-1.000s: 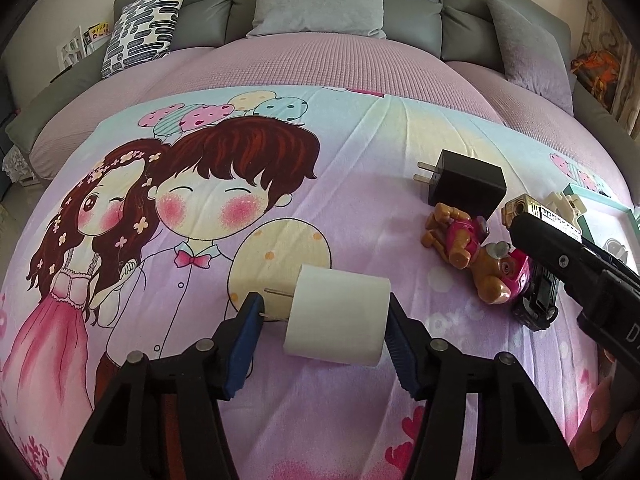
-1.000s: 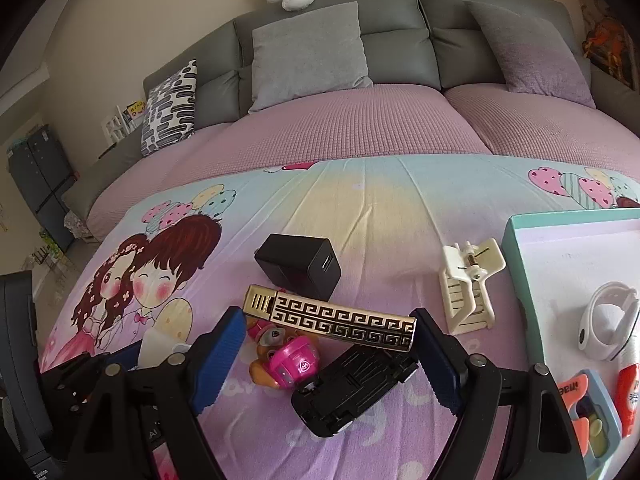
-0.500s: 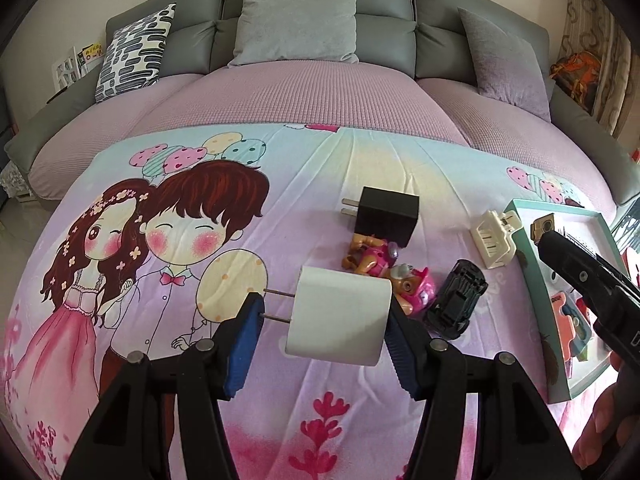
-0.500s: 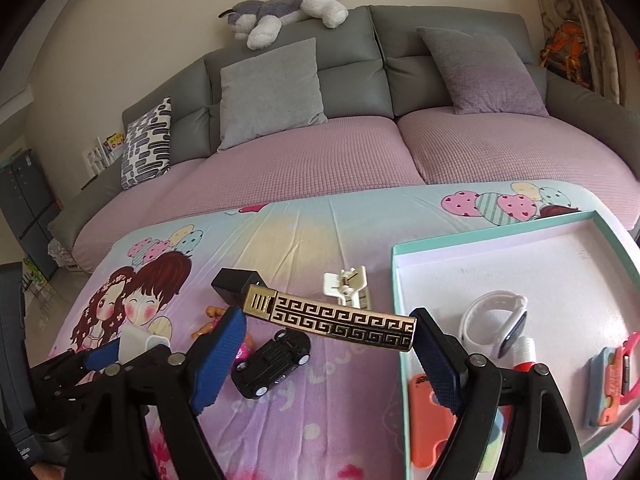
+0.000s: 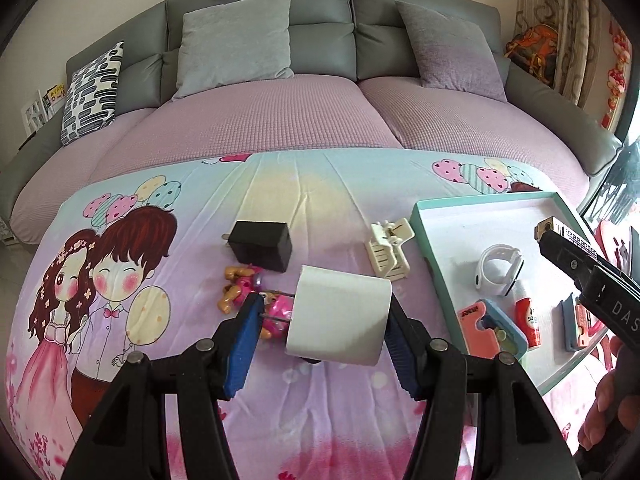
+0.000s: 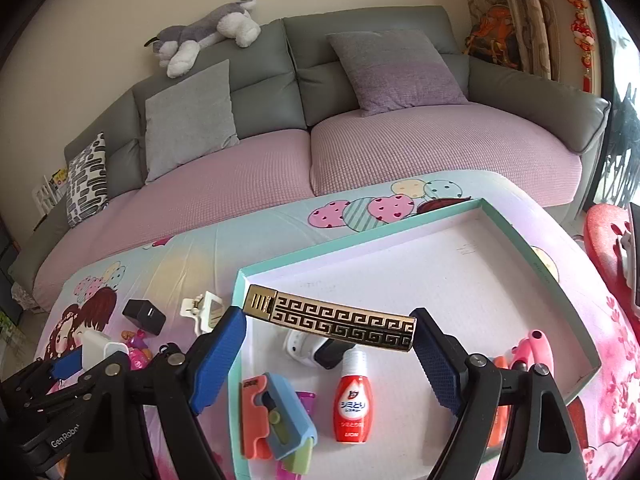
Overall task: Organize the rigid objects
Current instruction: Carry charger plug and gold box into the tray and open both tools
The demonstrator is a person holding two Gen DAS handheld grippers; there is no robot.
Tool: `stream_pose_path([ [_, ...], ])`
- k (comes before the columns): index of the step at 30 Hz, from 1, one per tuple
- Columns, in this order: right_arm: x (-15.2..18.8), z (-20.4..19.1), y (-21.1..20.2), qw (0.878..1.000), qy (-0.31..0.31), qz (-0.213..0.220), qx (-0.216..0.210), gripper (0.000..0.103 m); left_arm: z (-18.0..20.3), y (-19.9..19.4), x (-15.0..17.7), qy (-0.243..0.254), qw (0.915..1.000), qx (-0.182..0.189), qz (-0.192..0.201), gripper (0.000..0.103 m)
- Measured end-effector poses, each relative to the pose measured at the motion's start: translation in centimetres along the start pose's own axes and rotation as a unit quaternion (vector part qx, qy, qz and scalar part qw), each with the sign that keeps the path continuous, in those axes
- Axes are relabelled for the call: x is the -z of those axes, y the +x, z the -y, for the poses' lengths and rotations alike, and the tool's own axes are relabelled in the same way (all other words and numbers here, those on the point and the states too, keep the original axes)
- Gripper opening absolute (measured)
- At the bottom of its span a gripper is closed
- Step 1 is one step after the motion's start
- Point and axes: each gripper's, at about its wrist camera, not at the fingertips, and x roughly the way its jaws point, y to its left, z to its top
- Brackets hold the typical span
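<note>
Both grippers have swung toward the teal tray (image 6: 592, 360) since a second ago: then the right gripper (image 6: 328, 344) was hovering over the toys on the cartoon bedsheet (image 5: 320, 184), and now it is hanging above the tray's white floor. It is clamping a gold-and-black key-pattern bar (image 6: 332, 320) end to end between its blue pads. The left gripper (image 5: 320, 328) is gripping a white plug adapter (image 5: 340, 316) with its prongs pointing left; below it the pink puppy toy (image 5: 244, 284) and the black charger (image 5: 262, 246) are now lying close, with the white hair clip (image 5: 390, 248) just beside the tray's rim.

Inside the tray a red bottle (image 6: 352, 404) is showing Japanese script and "LION". A white watch band (image 5: 498, 270) and an orange-and-blue case (image 6: 276, 420) are lying near it. "GenRobot" is reading on the left gripper's body, "DAS" on the right one.

A grey sofa (image 6: 360, 40) with cushions and a plush husky (image 6: 204, 36) is standing behind the sheet-covered surface.
</note>
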Motion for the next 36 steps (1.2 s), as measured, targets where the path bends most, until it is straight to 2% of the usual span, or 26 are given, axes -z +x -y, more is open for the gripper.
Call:
stream_pose_path([
  [8,-0.3,4.6,-0.4,0.999,0.034,0.007,0.032,0.085,6.3,0.0,-0.7,0.049,0.9986,0.020,0.000,0.061],
  [19,-0.8,7.5,-1.4,0.997,0.050,0.016,0.058,0.085,13.5,1.0,-0.4,0.112,0.9927,0.044,-0.014,0.061],
  [26,-0.5,8.5,-1.2,0.996,0.057,0.013,0.060,0.085,15.6,1.6,0.3,0.129,0.9904,0.043,-0.025,0.061],
  [36,-0.3,8.6,-0.5,0.997,0.039,-0.001,0.069,0.085,16.6,2.7,0.7,0.127,0.9906,0.035,-0.037,0.061],
])
